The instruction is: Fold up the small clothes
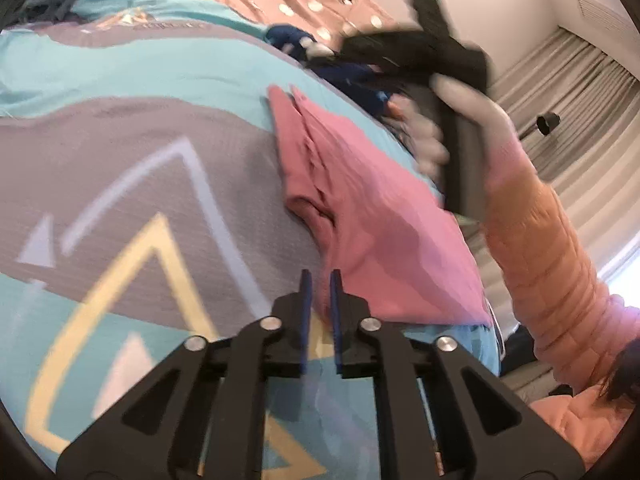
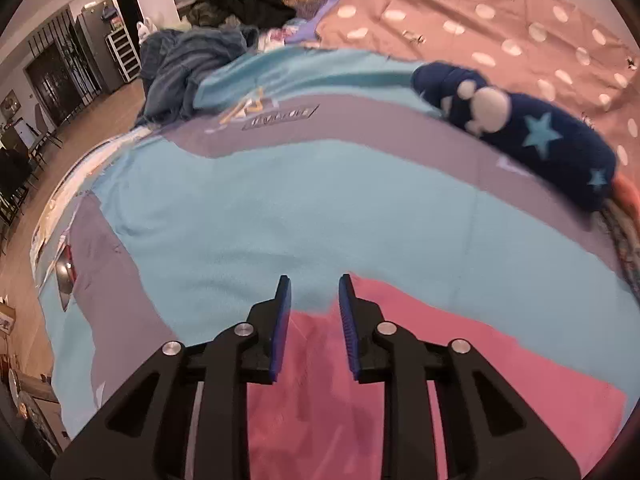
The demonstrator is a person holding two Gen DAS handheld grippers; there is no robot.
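A pink garment (image 1: 360, 208) lies spread flat on a bed, on a bedspread (image 1: 132, 76) of turquoise and grey bands with yellow and white triangle outlines. The left claw (image 1: 321, 280) hovers just off the garment's near edge, its blue-padded fingers (image 1: 306, 300) drawn almost together with only a narrow slit between them and nothing caught there. The right claw (image 2: 315, 284) hangs over the garment's far edge, its fingers (image 2: 347, 312) parted by a clear gap and empty, pink cloth showing below. In the left wrist view a pale-gloved hand (image 1: 460, 108) in a peach quilted sleeve (image 1: 548, 256) grips the right tool's handle. Beyond lie a navy star-patterned item (image 2: 540, 136), a polka-dot sheet (image 2: 480, 12) and heaped dark clothes (image 2: 192, 60).
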